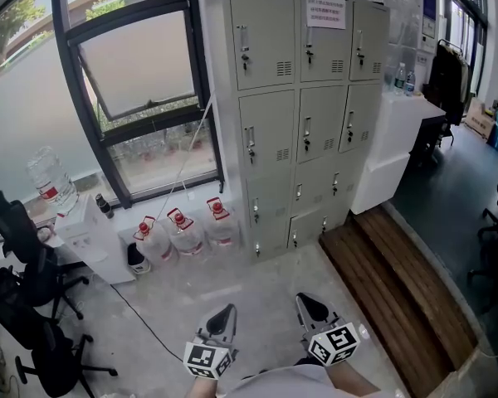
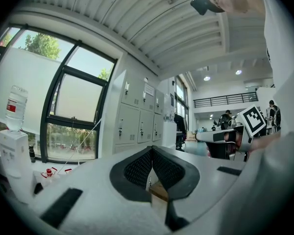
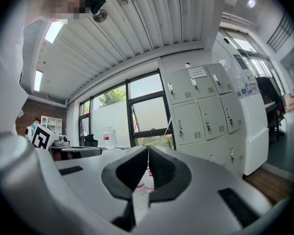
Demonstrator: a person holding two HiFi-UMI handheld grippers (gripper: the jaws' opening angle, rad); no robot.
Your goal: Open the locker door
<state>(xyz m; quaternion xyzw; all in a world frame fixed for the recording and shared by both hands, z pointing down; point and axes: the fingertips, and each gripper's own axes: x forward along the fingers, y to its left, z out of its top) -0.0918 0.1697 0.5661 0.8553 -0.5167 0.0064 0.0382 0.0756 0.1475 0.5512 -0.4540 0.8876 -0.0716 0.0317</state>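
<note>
A grey bank of lockers (image 1: 307, 114) stands against the wall ahead, three columns wide, and every door is closed. Each door has a small handle with a lock, such as the one on the middle-row left door (image 1: 250, 143). Both grippers are low at the bottom of the head view, well short of the lockers. My left gripper (image 1: 227, 312) is shut with nothing between its pads. My right gripper (image 1: 307, 301) is also shut and empty. The lockers (image 2: 137, 124) show far off in the left gripper view, and the lockers (image 3: 206, 111) also appear in the right gripper view.
Three water jugs (image 1: 183, 230) stand on the floor left of the lockers, beside a white water dispenser (image 1: 87, 239). Black office chairs (image 1: 25, 264) are at the far left. A wooden step (image 1: 398, 288) and a white counter (image 1: 398, 139) lie to the right. A cable (image 1: 141, 313) crosses the floor.
</note>
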